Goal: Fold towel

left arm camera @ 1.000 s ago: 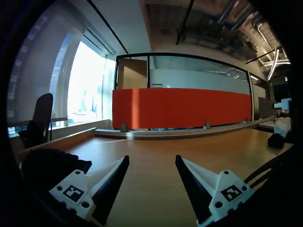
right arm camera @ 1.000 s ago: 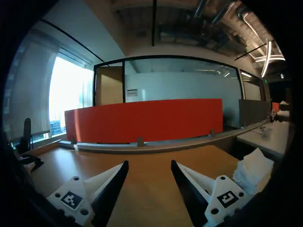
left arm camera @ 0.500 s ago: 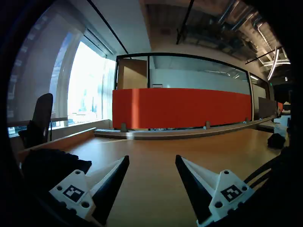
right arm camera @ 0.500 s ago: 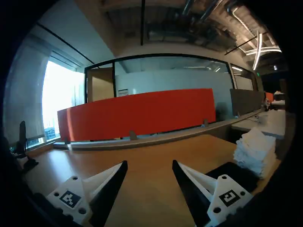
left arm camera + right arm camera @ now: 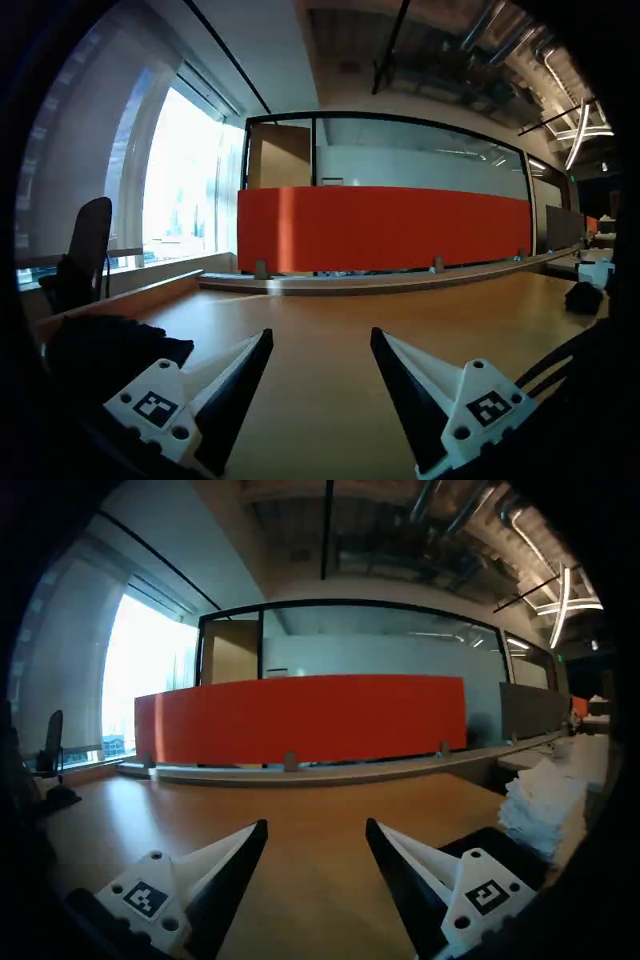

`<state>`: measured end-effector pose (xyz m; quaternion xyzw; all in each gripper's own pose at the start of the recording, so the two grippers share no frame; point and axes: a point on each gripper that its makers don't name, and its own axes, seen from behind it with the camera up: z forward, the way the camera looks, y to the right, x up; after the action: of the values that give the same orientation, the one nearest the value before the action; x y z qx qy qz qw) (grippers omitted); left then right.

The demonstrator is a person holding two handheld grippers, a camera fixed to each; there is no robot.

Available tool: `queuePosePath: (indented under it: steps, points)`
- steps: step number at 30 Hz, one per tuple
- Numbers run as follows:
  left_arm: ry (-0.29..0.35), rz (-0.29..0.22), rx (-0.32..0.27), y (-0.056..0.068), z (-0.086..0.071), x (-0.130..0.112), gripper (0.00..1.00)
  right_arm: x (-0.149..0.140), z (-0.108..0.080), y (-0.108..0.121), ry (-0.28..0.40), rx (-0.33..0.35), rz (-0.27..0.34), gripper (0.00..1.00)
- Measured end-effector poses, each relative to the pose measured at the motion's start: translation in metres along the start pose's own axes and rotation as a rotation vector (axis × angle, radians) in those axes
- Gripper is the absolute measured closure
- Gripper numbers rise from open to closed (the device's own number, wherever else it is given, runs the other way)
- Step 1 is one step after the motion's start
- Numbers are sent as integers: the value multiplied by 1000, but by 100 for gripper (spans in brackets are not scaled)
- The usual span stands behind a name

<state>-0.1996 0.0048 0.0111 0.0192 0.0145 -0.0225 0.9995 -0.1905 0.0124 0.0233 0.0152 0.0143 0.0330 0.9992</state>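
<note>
status of task: judged to be at the very start. no towel is laid out for folding, and none is gripped.

left gripper (image 5: 321, 332): fingers are spread apart with nothing held between them. bare wooden desk (image 5: 320, 408) is seen below and ahead.

right gripper (image 5: 317, 822): fingers are likewise spread and empty, and are held low over the same desk surface.

location of task item: a stack of white towels (image 5: 542, 806) is seen at the far right of the right gripper view, near the desk edge and well apart from the fingers. whether the stack is neatly folded cannot be told.

next move, as judged: the right gripper is to be swung right toward the stack, one towel is to be pinched off the top without the others being dragged, and it is to be spread on the open desk.

surroundings noted: a dark flat item (image 5: 488, 840) lies between the right gripper and the stack and may be caught on approach. a dark heap (image 5: 112, 344) lies just beside the left finger of the left gripper. an orange partition (image 5: 384, 228) closes the far side of the desk. a chair (image 5: 84, 248) stands by the window.
</note>
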Motion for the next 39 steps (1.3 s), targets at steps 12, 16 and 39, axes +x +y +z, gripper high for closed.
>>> queuePosePath:
  steps: [12, 16, 39]
  points:
    - [0, 0, 0, 0, 0, 0, 10, -1, -5, -5, 10, 1, -46, 0]
    - [0, 0, 0, -1, 0, 0, 10, -2, -6, -6, 10, 1, -46, 1]
    - [0, 0, 0, 0, 0, 1, 10, -2, -5, -6, 9, -1, -44, 1]
